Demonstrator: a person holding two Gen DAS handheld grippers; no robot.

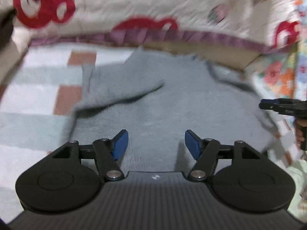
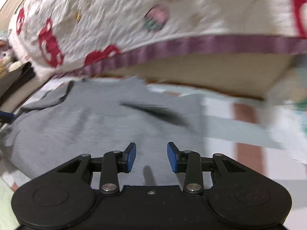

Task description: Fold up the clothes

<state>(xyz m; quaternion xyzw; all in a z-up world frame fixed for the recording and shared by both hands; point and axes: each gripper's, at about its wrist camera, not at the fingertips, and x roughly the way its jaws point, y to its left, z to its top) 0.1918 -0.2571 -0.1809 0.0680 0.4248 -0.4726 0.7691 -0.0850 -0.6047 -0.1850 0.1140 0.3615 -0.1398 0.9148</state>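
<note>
A grey knitted garment [image 1: 163,105] lies spread on a checked bed sheet [image 1: 28,99], with one part folded over its left side. My left gripper [image 1: 156,143] hovers over its near part, jaws apart, nothing between the blue pads [image 1: 120,145]. In the right wrist view the same grey garment [image 2: 99,122] fills the middle, and my right gripper [image 2: 151,157] stands open above it with an empty gap. The right gripper [image 1: 282,107] also shows at the right edge of the left wrist view, held by a hand. Both views are blurred.
A white quilt with red bear prints and a purple trim [image 1: 134,9] hangs over the far side, also seen as the quilt [image 2: 124,19] in the right wrist view. A flowered cloth [image 1: 278,76] lies at the right. A tan board [image 2: 201,72] runs under the quilt.
</note>
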